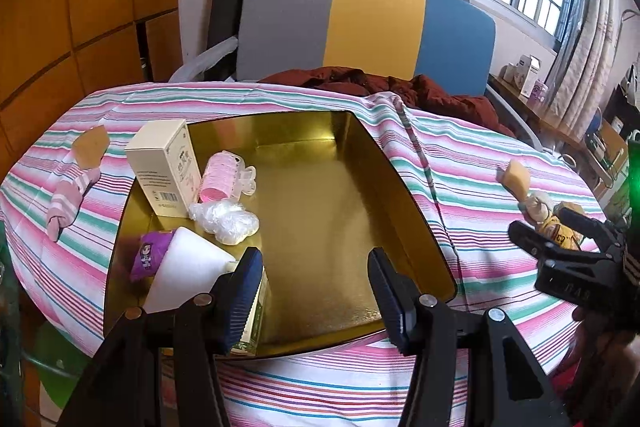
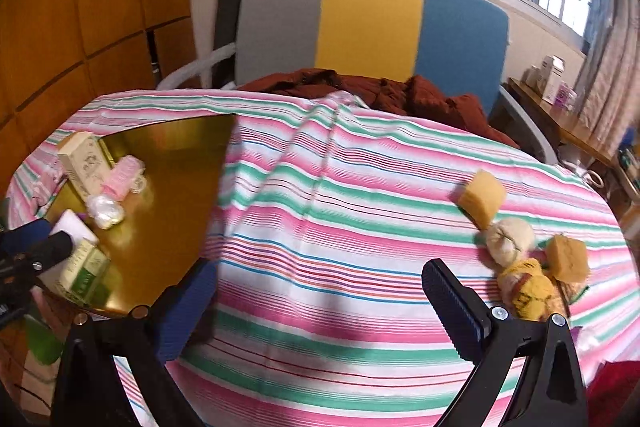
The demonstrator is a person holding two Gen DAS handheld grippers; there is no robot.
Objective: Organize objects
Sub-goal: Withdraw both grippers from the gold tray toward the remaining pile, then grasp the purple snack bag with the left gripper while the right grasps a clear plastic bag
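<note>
Left wrist view: both ribbed-padded grippers (image 1: 316, 291) (image 2: 320, 303) gape empty beside glossy gold rectangular tray (image 1: 320, 211).

The tin tray (image 1: 404, 183) is glossy gold metal, mirror-smooth. The desk's striped tablecloth (image 2: 340, 227) is matt woven cloth, creased. The cream box (image 1: 162, 167) looks like smooth card; the bag (image 1: 226, 221) crinkled clear plastic. Claw pads (image 1: 244, 299) are ribbed.
</note>
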